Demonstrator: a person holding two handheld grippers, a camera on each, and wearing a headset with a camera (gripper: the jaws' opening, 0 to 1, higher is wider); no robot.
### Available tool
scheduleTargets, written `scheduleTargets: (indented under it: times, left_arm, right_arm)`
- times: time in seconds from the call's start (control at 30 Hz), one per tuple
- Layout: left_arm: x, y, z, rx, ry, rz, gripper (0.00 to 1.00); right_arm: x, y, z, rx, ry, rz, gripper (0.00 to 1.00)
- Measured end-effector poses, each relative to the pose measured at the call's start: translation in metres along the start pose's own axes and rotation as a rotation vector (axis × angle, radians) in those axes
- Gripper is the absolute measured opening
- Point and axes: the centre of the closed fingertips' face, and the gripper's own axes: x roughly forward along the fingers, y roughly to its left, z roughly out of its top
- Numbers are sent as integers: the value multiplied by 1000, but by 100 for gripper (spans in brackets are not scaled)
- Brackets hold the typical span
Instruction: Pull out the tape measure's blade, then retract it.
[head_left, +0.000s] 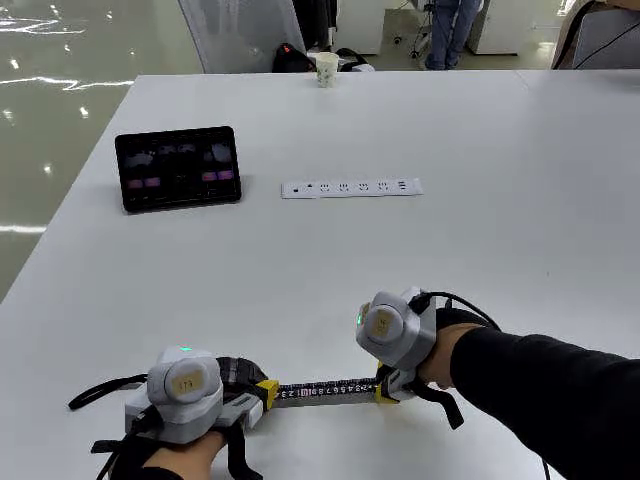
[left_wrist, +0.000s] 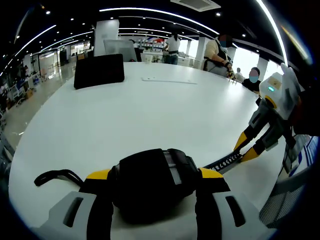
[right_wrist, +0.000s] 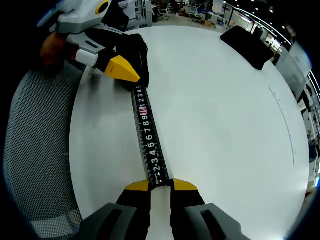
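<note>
Tape measure (head_left: 240, 378): near bench (head_left: 400, 250) edge, case (left_wrist: 150, 192) clamped in left gripper (left_wrist: 155, 175) jaws; blade (right_wrist: 149, 137), partly out, pinched at tip by right gripper (right_wrist: 160, 186) jaws. Blade likely thin, springy; grip tip firmly.

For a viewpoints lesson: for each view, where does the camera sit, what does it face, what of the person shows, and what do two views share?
Head view: on the headset, looking forward and down over the table; left gripper, right gripper and a sleeve show.
Left gripper view: on the left gripper, facing the right one; own jaws clamp the case.
Right gripper view: on the right gripper, facing the left one; own jaws pinch the blade.
Shared: both gripper views show the blade.
</note>
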Motion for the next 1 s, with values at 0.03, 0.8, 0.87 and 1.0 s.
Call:
scheduleTargets:
  times: [0.03,0.8,0.87,1.0]
  left_arm:
    - [0,0,0,0,0,0,62]
    - [0,0,0,0,-1,0,62]
    - [0,0,0,0,0,0,62]
    - [0,0,0,0,3,-2,62]
  right_arm:
    - [0,0,0,0,-1,0,11]
    - [2,1,6,-3,-7,2,11]
    - [2,1,7,-2,-8,3,11]
    - [3,1,8,-1,-9,4,11]
